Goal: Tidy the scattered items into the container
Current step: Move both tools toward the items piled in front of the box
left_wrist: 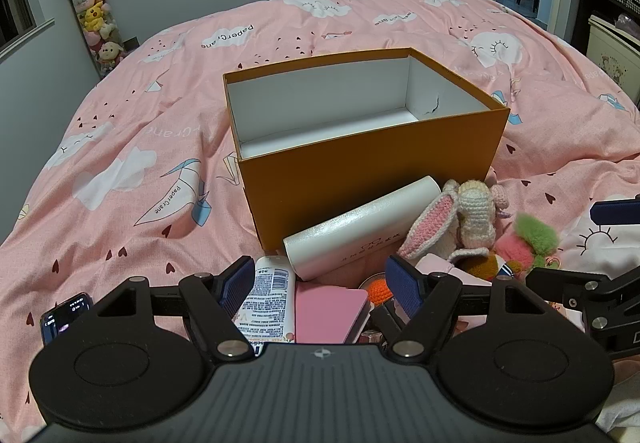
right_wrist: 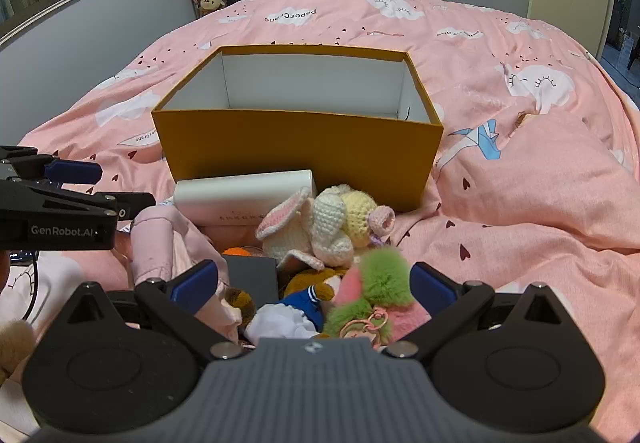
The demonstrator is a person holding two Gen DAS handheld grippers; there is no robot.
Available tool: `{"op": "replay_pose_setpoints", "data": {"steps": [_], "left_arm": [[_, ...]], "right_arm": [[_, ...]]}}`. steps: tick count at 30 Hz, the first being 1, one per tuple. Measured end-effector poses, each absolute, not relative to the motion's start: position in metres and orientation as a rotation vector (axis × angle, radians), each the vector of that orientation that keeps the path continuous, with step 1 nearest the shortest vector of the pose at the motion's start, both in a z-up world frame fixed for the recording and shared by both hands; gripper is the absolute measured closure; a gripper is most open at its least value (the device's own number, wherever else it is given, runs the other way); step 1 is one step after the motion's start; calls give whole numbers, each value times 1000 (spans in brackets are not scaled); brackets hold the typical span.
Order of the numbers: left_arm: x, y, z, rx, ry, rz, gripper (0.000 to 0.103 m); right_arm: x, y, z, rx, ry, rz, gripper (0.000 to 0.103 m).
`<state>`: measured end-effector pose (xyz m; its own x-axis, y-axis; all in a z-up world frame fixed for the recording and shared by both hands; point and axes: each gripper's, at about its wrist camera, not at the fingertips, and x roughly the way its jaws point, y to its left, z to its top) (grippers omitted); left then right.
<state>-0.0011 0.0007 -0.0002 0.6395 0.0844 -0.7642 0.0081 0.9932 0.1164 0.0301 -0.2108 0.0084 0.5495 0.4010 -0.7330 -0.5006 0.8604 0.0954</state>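
Both tools are held spread wide, nothing clamped. Between the left tool's [left_wrist: 322,283] pads a lotion tube [left_wrist: 267,297] and pink case [left_wrist: 330,313] are seen. Under the right tool [right_wrist: 314,285] a green-pink pompom [right_wrist: 380,283] is piled with a crochet bunny [right_wrist: 320,225]. A white cylinder [left_wrist: 360,227] is lodged against the empty orange box [left_wrist: 372,171] on the bed [left_wrist: 120,147].

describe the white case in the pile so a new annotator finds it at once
Start at the orange box standing open on the pink bedspread. Against its near wall lies the white case, a smooth rounded oblong with small print. Unlike the crochet bunny beside it, it is hard, glossy and plain.
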Motion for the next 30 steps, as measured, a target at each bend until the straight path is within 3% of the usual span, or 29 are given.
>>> {"op": "replay_pose_setpoints", "data": {"steps": [30], "left_arm": [[4, -4, 25, 36, 923, -75, 20]], "right_arm": [[39, -218, 5, -116, 865, 502, 2]]}}
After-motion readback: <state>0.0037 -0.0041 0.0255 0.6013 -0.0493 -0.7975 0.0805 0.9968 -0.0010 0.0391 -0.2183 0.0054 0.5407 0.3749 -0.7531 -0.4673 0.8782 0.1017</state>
